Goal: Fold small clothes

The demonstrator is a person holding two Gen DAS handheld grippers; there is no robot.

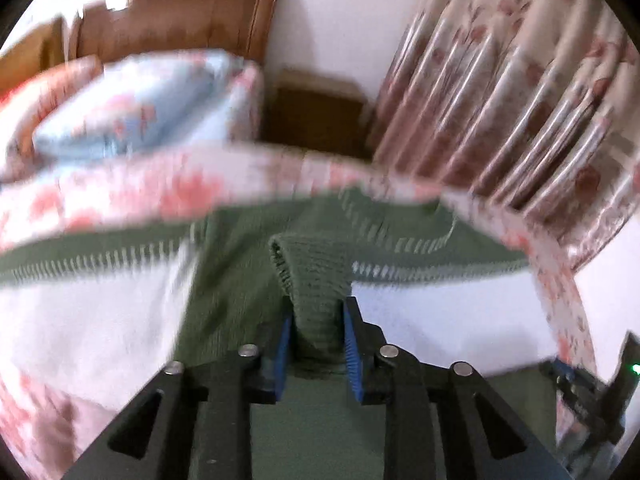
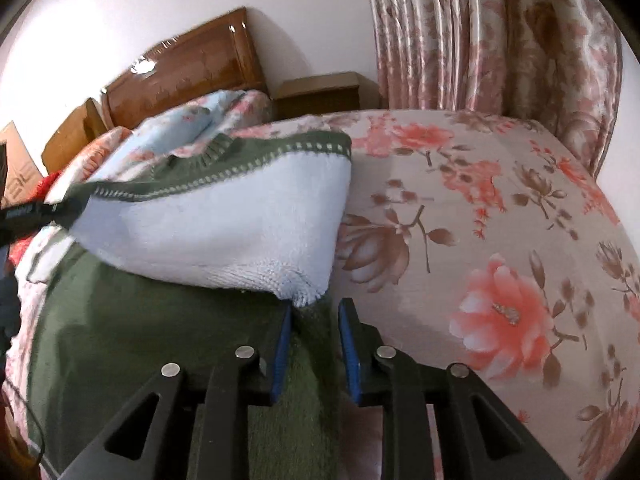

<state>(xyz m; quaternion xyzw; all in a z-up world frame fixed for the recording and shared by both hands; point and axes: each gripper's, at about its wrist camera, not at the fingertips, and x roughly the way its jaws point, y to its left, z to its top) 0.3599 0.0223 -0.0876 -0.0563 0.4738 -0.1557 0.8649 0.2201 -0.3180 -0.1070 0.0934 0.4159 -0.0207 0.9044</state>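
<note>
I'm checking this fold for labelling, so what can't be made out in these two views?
- Left wrist view: motion blur smears the bedding and the sweater pattern.
- Left wrist view: the left gripper bunches the knit, hiding which part it grips.
- Right wrist view: whether the right gripper presses the green edge; a gap shows beside one pad.
- Right wrist view: the sweater's near part is cut off by the frame and gripper body.

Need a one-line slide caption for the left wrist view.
Left hand-held gripper pinching a fold of the green-and-white sweater over the floral bed sheet.
</note>
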